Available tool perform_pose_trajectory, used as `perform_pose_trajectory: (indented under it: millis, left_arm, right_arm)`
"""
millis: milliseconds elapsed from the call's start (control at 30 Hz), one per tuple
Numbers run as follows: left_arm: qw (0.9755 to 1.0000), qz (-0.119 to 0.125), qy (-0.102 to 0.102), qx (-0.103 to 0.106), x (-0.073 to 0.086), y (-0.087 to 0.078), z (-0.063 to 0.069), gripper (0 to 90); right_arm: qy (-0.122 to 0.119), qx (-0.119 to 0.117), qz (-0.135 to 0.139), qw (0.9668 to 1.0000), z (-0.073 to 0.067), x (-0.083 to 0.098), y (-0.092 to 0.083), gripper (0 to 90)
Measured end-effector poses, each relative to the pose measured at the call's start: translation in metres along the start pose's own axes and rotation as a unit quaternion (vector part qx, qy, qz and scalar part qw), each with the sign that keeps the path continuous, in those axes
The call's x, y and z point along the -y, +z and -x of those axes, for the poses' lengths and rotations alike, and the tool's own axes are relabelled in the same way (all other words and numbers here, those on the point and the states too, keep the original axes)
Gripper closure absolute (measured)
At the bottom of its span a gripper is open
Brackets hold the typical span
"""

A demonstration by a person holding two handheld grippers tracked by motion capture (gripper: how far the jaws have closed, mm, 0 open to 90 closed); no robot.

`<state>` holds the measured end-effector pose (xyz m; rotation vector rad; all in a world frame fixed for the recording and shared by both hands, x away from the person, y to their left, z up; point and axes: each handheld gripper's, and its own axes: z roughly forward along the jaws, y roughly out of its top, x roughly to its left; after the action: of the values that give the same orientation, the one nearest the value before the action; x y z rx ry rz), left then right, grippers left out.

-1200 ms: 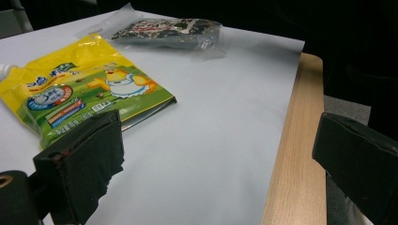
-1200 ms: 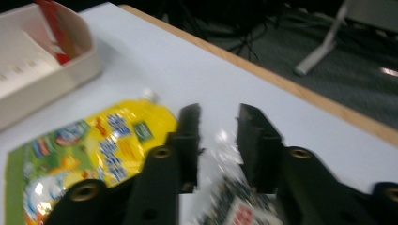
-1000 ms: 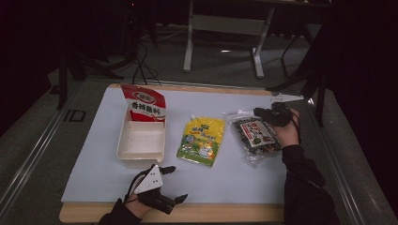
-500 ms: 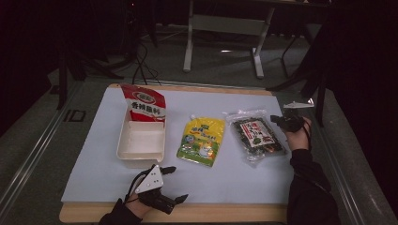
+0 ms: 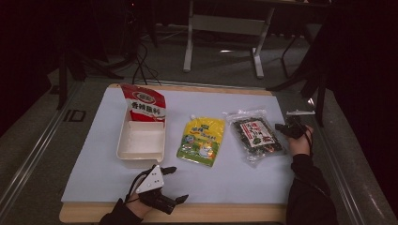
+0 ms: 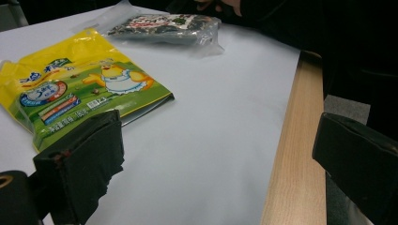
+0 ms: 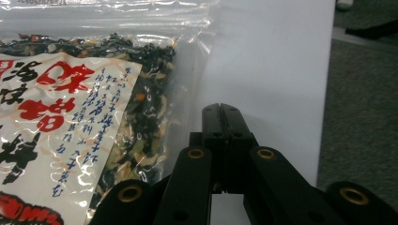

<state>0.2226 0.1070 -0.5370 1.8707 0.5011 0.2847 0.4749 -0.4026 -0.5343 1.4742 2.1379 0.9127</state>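
A clear bag of dark dried seaweed point(image 5: 254, 136) with a red and white label lies at the right of the white sheet. My right gripper point(image 5: 280, 127) rests low just beyond its right edge, jaws shut together with nothing seen between them. In the right gripper view the shut tips point(image 7: 220, 110) sit beside the bag's clear margin point(image 7: 70, 117). A yellow and green pouch point(image 5: 202, 140) lies in the middle. My left gripper point(image 5: 177, 183) stands open at the front edge, aimed toward the pouch point(image 6: 70, 89) and the seaweed bag point(image 6: 164, 26), its jaws point(image 6: 218, 136) wide apart and empty.
A white rectangular tray point(image 5: 123, 140) stands left of the pouch, with a red and white packet point(image 5: 143, 105) leaning at its far end. The wooden table edge point(image 6: 291, 154) runs along the front. A table frame point(image 5: 220, 28) and cables point(image 5: 141, 65) stand on the floor behind.
My right hand has come down and to the right, from over the seaweed bag's far corner to the sheet beside its right edge. The left gripper has stayed put.
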Motion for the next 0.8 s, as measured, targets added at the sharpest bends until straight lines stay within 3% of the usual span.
perform_pose_trajectory:
  millis: [400, 800]
  left_arm:
    - [0.9999, 0.004, 0.009, 0.008, -0.005, 0.004, 0.000, 3.5]
    - [0.9998, 0.004, 0.012, 0.013, -0.007, 0.006, 0.000, 3.4]
  right_arm:
    - [0.012, -0.015, -0.004, 0.9998, -0.012, 0.013, -0.003, 90.0]
    - [0.007, -0.032, -0.014, 0.9994, -0.041, 0.029, -0.018, 90.0]
